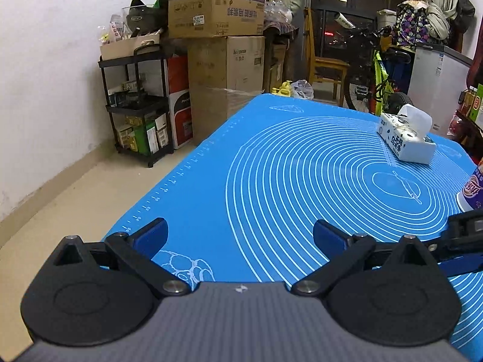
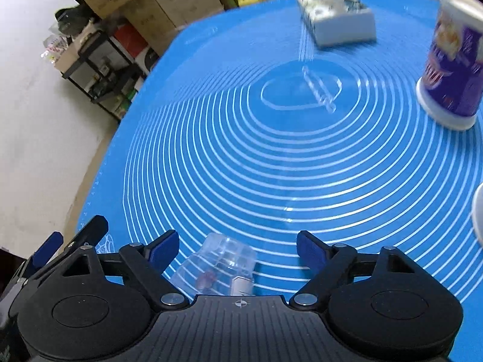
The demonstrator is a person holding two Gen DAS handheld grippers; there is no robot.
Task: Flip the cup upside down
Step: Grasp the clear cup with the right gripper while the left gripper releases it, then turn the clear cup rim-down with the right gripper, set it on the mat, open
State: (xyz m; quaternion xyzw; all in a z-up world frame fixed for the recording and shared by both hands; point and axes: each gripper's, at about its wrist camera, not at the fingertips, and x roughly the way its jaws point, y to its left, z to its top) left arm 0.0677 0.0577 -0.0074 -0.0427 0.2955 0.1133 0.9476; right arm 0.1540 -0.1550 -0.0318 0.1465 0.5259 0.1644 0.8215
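A clear plastic cup point(image 2: 222, 267) stands on the blue mat point(image 2: 241, 150), bottom up, close under my right gripper point(image 2: 237, 249). The right gripper is open, its blue fingertips point(image 2: 164, 249) wide apart on either side of the cup without touching it. My left gripper point(image 1: 240, 235) is open and empty, low over the mat's near left part point(image 1: 211, 196). Part of the right gripper point(image 1: 462, 235) shows at the right edge of the left wrist view. The cup is not in the left wrist view.
A white tissue box point(image 1: 406, 138) lies at the far side of the mat, also in the right wrist view point(image 2: 338, 21). A purple and white paper cup point(image 2: 452, 69) stands at the right, partly seen in the left wrist view point(image 1: 474, 190). Cardboard boxes point(image 1: 217, 15) and a black shelf point(image 1: 139, 105) stand beyond the table.
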